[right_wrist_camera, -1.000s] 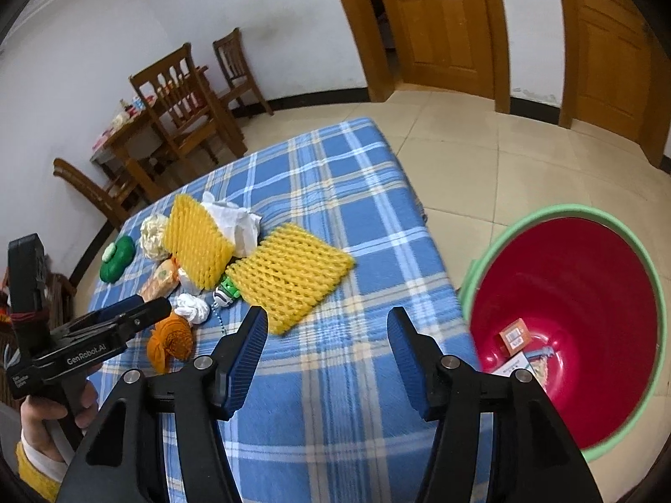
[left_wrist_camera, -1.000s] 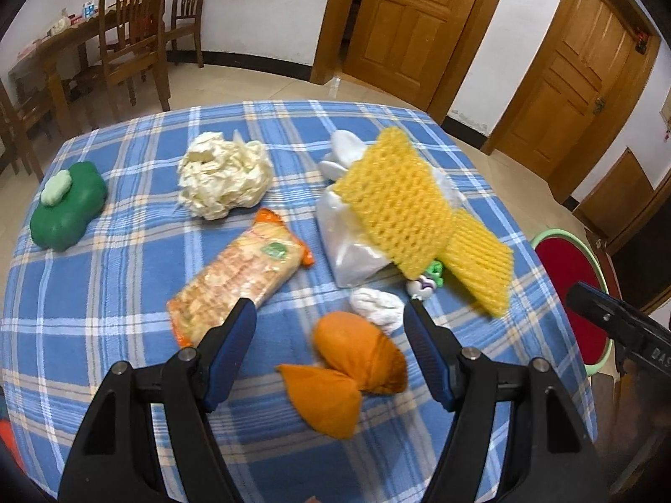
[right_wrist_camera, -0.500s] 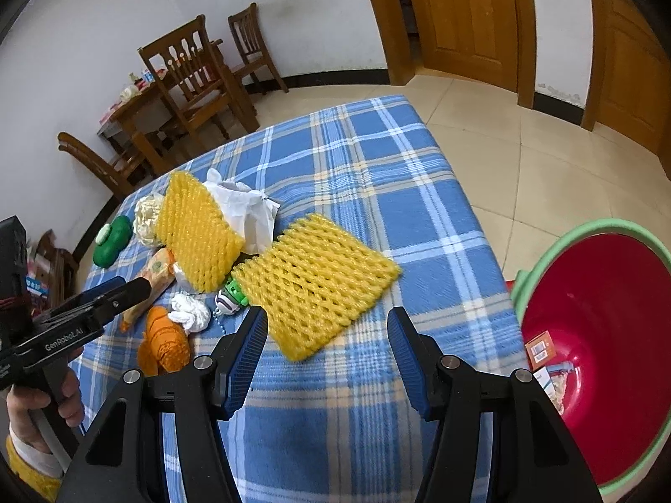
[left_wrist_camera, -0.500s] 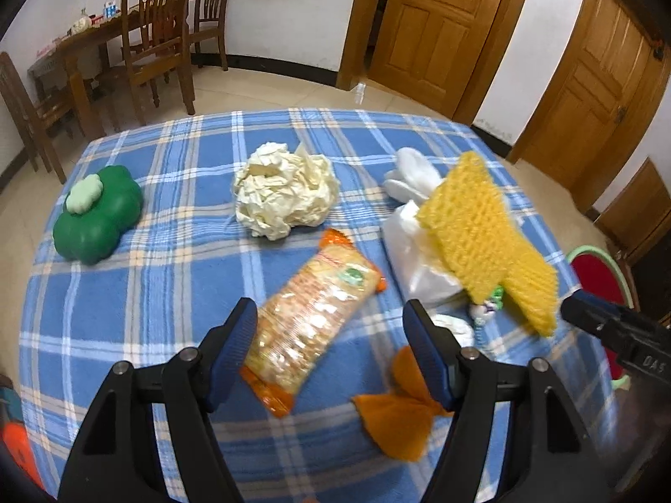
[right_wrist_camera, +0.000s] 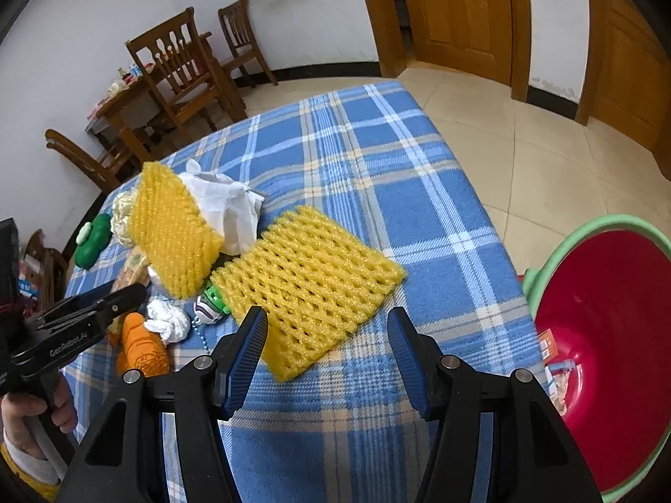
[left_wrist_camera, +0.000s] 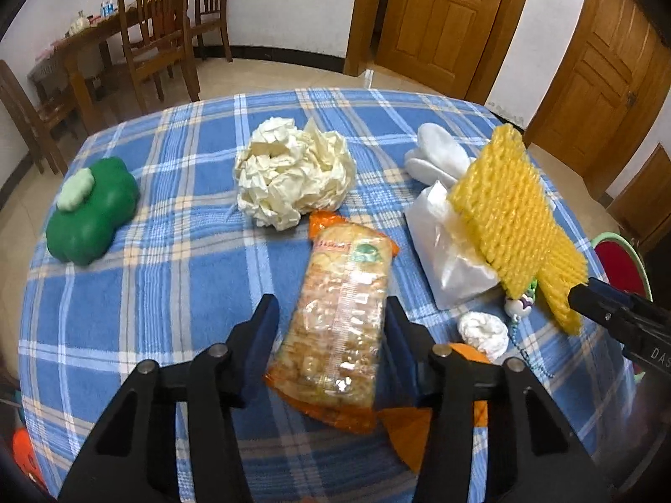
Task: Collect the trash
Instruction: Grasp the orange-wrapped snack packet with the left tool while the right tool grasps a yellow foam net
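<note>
We have the left tongs straddling the near half of the snack packet, which lies on the blue checked desk just near of the crumpled cream paper. The jaws have just been closing, with the packet between them; its right edge looks to touch the right pad, while a sliver of cloth shows at the left pad, so we judge it not yet pinched. The right tongs stand spread over the near corner of the flat yellow foam net, clamping nothing.

To do this step well, we would close until both pads press the packet's long sides, squeezing gently, since the film crackles and the contents may crush. We would grip near the middle of its length, so it hangs level rather than swinging. The orange cloth bundle lies half under the packet's near right corner; we should lift straight up so as not to drag it along.

The packet's long axis runs near to far, its far end with the orange seal tipped slightly left, pointing toward the crumpled paper. The jaws cross that axis, which suits a pinch across the width. The red bucket waits on the floor at the right, off the desk's edge.
</note>
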Tool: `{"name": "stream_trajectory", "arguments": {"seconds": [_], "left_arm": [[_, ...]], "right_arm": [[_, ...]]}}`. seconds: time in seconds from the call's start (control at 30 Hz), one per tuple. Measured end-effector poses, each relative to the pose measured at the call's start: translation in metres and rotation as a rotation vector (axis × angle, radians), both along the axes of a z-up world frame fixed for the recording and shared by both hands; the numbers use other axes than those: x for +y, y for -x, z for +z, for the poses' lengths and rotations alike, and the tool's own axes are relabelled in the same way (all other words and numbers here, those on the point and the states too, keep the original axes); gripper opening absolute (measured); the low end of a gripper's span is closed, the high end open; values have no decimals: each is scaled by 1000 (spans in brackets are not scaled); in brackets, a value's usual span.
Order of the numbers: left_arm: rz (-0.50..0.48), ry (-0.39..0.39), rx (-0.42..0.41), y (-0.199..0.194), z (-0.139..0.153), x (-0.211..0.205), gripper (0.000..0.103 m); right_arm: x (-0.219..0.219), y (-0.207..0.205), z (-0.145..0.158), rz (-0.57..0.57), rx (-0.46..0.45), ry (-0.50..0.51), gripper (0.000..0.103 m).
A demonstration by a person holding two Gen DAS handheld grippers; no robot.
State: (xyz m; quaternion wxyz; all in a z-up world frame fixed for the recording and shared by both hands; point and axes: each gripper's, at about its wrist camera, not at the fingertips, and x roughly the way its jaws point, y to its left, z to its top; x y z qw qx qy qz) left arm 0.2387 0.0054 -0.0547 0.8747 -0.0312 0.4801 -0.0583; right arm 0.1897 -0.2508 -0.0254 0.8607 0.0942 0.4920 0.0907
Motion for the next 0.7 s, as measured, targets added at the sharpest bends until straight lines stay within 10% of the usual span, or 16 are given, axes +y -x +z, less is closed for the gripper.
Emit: {"name": "stream_trajectory", "arguments": {"seconds": [0.37,0.7], "left_arm": [[22,14,-13,-1,-1,0,46],[24,83,-40,19,7,1,40]], "right_arm": [[13,-1,-2,5,-31,88,58],[12,5,-1,25,-30,-10,15]]}}
